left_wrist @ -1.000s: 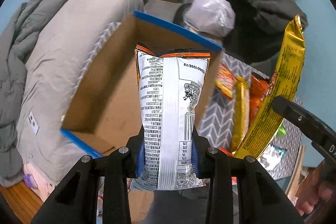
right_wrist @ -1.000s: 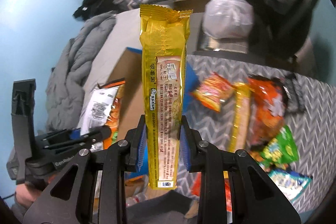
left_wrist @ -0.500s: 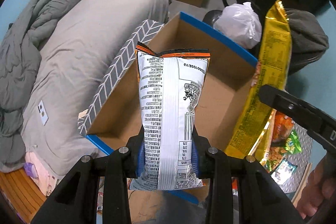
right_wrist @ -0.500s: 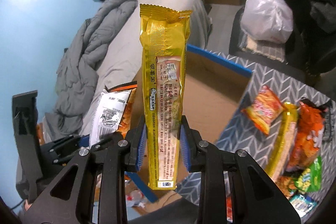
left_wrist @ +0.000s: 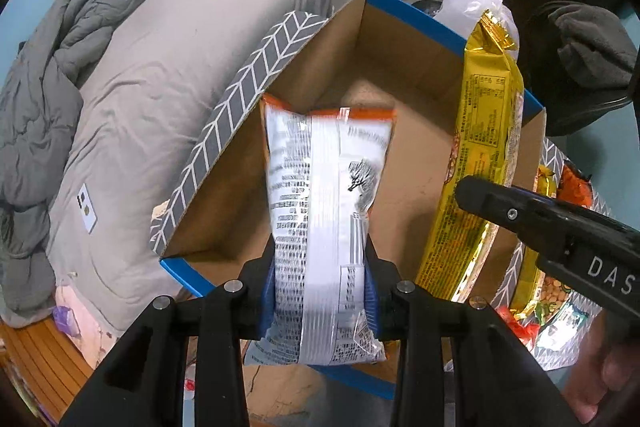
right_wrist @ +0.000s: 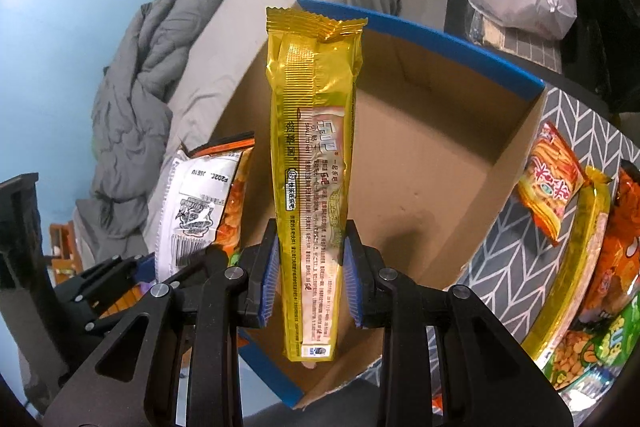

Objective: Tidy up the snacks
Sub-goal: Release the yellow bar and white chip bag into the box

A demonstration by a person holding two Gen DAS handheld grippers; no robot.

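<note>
Beside the bed (left_wrist: 168,75), both sets of fingers are gripping packets over the box (right_wrist: 420,187), white bag (left_wrist: 324,211) left, gold packet (right_wrist: 316,163) right; lowering them flat before letting go seems wise.

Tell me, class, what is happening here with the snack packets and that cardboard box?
A person holds a handheld gripper in each hand, sorting snacks into an open cardboard box. The left gripper has its jaws clamped on a white and orange snack bag, held above the box. The right gripper grips a long yellow packet, also over the box. Neither has been released. More snack packets lie on the grey patterned cloth beside the box.
</note>
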